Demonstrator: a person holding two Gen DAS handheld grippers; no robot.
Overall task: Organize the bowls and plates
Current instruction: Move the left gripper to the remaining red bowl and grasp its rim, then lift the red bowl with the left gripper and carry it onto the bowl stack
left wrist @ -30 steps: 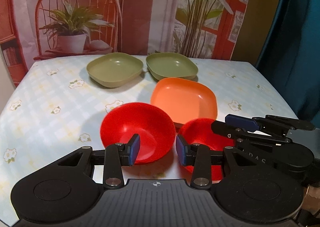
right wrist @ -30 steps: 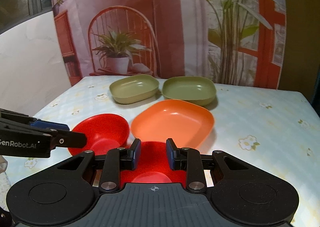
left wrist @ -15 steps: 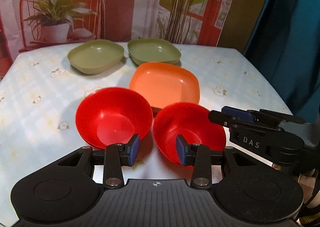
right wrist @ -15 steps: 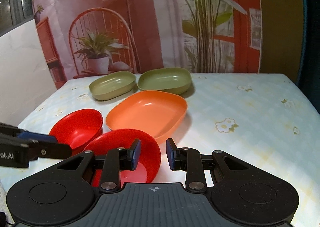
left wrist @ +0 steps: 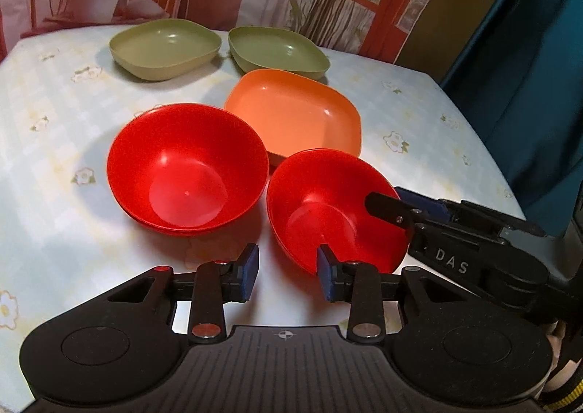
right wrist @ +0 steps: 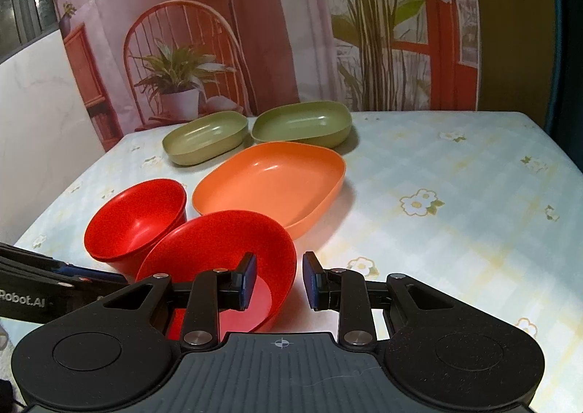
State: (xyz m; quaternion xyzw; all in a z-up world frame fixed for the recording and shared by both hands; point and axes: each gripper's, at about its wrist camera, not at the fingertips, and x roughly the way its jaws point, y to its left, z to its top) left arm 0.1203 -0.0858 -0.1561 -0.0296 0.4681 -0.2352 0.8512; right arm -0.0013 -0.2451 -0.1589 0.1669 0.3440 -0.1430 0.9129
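Note:
Two red bowls sit near me on the flowered tablecloth: a left one [left wrist: 186,168] [right wrist: 135,219] and a right one [left wrist: 335,209] [right wrist: 222,256], which is tilted. An orange plate [left wrist: 298,114] [right wrist: 273,179] lies behind them. Two green plates [left wrist: 164,46] [left wrist: 278,52] stand at the back, also in the right wrist view [right wrist: 204,136] [right wrist: 302,123]. My left gripper [left wrist: 288,276] is open and empty just in front of the bowls. My right gripper [right wrist: 278,280] is open, its jaws straddling the right bowl's rim. It also shows in the left wrist view [left wrist: 408,205].
The table [right wrist: 455,194] has a pale flowered cloth. A printed backdrop with a chair and plants hangs behind it. A teal curtain [left wrist: 528,66] hangs at the right. The table's right edge runs close to the right gripper.
Both grippers have pulled back and risen, so both red bowls show whole. The right bowl now tilts with the right gripper's jaws over its rim.

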